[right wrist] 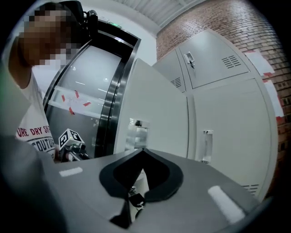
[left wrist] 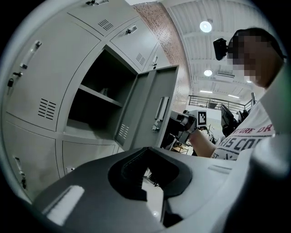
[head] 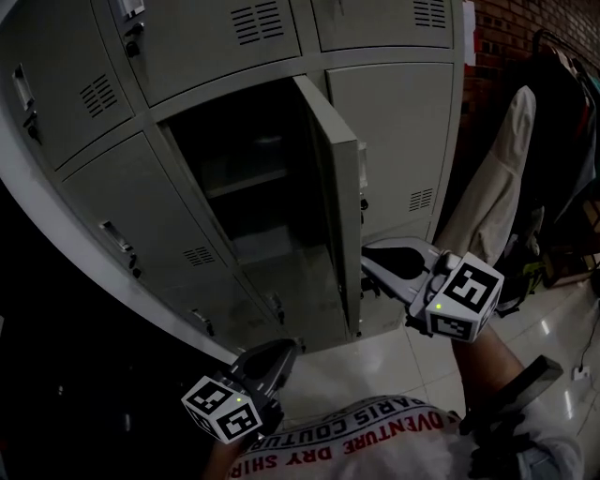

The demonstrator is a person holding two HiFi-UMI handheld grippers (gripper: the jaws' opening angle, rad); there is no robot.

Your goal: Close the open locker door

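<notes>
The grey locker door (head: 333, 169) stands open, swung out toward me, with its dark compartment (head: 253, 187) and one shelf (left wrist: 97, 95) showing behind it. My right gripper (head: 367, 255) is shut and empty. Its tips are against or very near the door's outer face (right wrist: 150, 104), just below the small handle (right wrist: 136, 134). My left gripper (head: 286, 347) hangs lower, in front of the lockers beneath and apart from the door (left wrist: 150, 104). It is shut with nothing in it.
Closed lockers (head: 384, 131) surround the open one. Pale and dark clothing (head: 497, 187) hangs on a rack at the right, before a brick wall (head: 525, 28). A glossy tiled floor (head: 375, 366) lies below.
</notes>
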